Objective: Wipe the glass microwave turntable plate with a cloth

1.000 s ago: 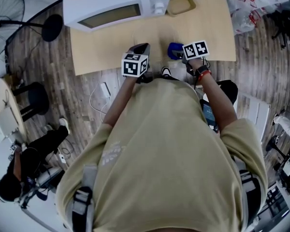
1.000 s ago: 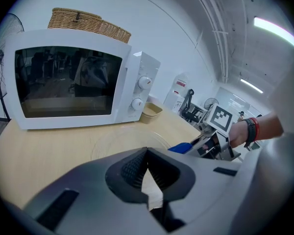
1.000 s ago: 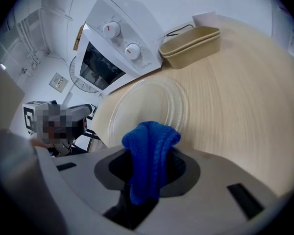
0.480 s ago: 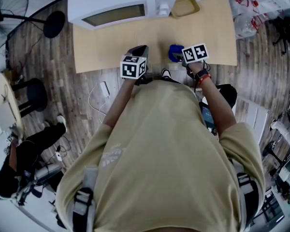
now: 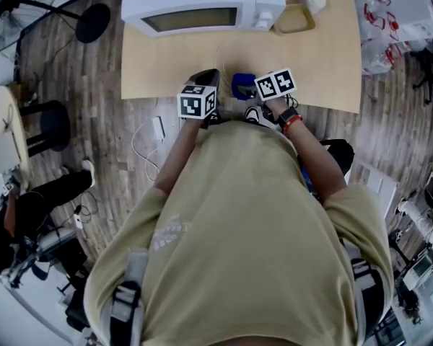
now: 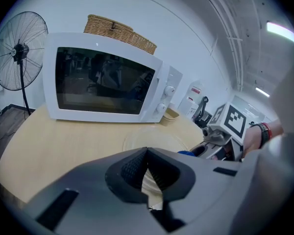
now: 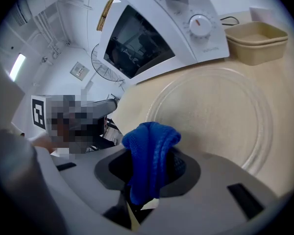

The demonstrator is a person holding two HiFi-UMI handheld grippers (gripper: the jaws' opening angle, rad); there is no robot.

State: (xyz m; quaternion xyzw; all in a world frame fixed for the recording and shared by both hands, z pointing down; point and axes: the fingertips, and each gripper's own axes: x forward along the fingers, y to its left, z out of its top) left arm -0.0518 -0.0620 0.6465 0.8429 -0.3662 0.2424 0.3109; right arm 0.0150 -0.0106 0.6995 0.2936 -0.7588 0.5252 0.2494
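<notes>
While the right gripper (image 7: 152,159) is pinching a bunched fold of the blue cloth (image 7: 148,135) tight between its jaws, the left gripper (image 6: 147,153) is hovering beside it with its jaws pressed together on nothing. Both are hanging over the near edge of the wooden table (image 6: 44,146).

Just past them the glass turntable plate (image 7: 210,111) is lying flat on the tabletop, in front of the microwave (image 6: 103,80) and outside it. It is looking stiff, smooth and probably weighty for its size. It is likely to be slippery under a jaw and liable to chip or crack, so the raised rim is seeming the safest place to steady it. The cloth, by contrast, is behaving as soft and limp, drooping from the jaws.

Counting outward, one cloth, one plate and two grippers are showing. Behind them one microwave is standing with its door shut. Two tan trays (image 7: 257,40) are sitting stacked beside it, and one wicker basket (image 6: 120,29) is resting on top. One fan (image 6: 17,53) is standing farthest off.
</notes>
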